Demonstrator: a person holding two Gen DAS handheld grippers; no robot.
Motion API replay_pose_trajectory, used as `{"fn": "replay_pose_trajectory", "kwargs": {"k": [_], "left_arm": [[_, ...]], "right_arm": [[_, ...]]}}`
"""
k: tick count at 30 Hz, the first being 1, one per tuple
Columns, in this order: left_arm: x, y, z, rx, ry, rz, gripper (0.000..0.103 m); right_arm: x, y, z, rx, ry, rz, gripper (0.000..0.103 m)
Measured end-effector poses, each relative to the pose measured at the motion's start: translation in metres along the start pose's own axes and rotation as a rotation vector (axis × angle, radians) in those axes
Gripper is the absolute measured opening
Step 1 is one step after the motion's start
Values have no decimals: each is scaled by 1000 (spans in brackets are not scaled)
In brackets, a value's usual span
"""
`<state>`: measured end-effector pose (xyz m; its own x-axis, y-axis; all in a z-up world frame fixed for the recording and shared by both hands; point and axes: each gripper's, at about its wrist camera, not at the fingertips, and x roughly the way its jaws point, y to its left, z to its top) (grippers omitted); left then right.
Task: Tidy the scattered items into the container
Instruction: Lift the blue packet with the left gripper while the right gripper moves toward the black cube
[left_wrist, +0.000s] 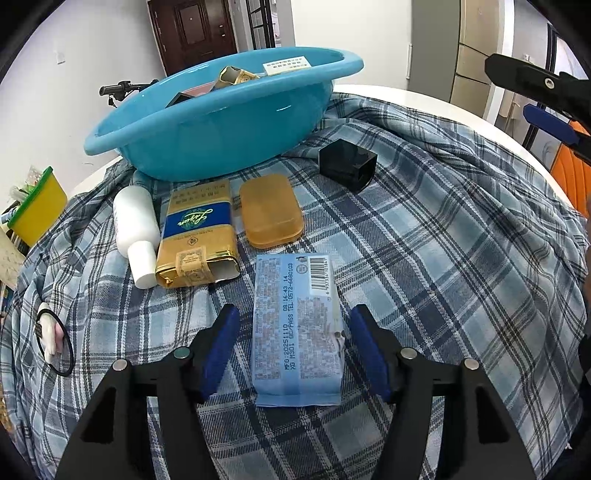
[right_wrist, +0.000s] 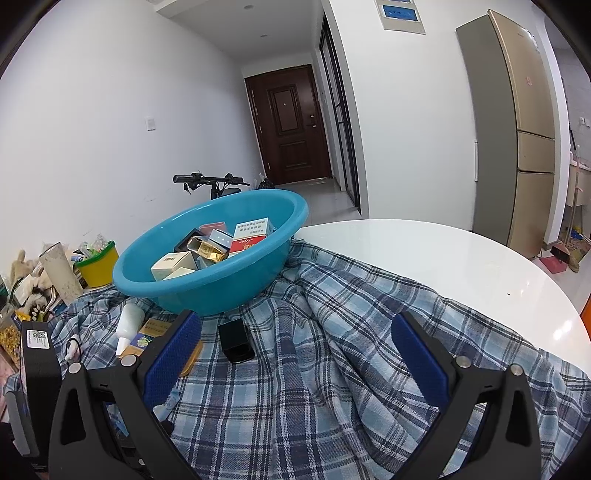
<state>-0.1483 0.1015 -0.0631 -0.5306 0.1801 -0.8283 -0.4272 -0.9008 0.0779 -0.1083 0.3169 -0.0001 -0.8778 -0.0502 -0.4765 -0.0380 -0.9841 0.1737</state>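
A blue basin (left_wrist: 229, 136) stands at the back of the plaid cloth (left_wrist: 443, 258) and holds several small boxes (right_wrist: 207, 251). In front of it lie a white bottle (left_wrist: 135, 229), a gold tea packet (left_wrist: 197, 232), an amber soap case (left_wrist: 271, 210), a black box (left_wrist: 347, 164) and a light-blue tissue pack (left_wrist: 297, 328). My left gripper (left_wrist: 295, 350) is open, its pads on either side of the tissue pack with gaps showing. My right gripper (right_wrist: 295, 362) is open and empty, above the cloth to the right of the black box (right_wrist: 236, 345).
A black hair tie with a white-pink charm (left_wrist: 51, 338) lies at the cloth's left edge. A yellow tub (right_wrist: 98, 264) and clutter stand left of the basin. The white round table (right_wrist: 461, 266) extends right. A fridge (right_wrist: 517, 129) stands beyond.
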Motion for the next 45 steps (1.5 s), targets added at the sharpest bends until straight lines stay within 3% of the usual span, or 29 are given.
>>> {"fn": "replay_pose_trajectory", "kwargs": {"k": [2,4,26,38,45], "left_arm": [[-1,0,0,3,0,2,63],[-2,0,0,4,7,-22,47],[-35,21,14,-67,-83,-13,46],[-48,38,7,-100,-119,4,46],[-58,59,-2,-149,-146,12,46]], "right_arm": [[0,0,0,1,0,-2,103],[0,-1,0,2,0,-3,103],[2,1,4,-15,29,-10,103],[-5,21,12,-213,114,15,103],[13,55,6,-298,178,106,99]]}}
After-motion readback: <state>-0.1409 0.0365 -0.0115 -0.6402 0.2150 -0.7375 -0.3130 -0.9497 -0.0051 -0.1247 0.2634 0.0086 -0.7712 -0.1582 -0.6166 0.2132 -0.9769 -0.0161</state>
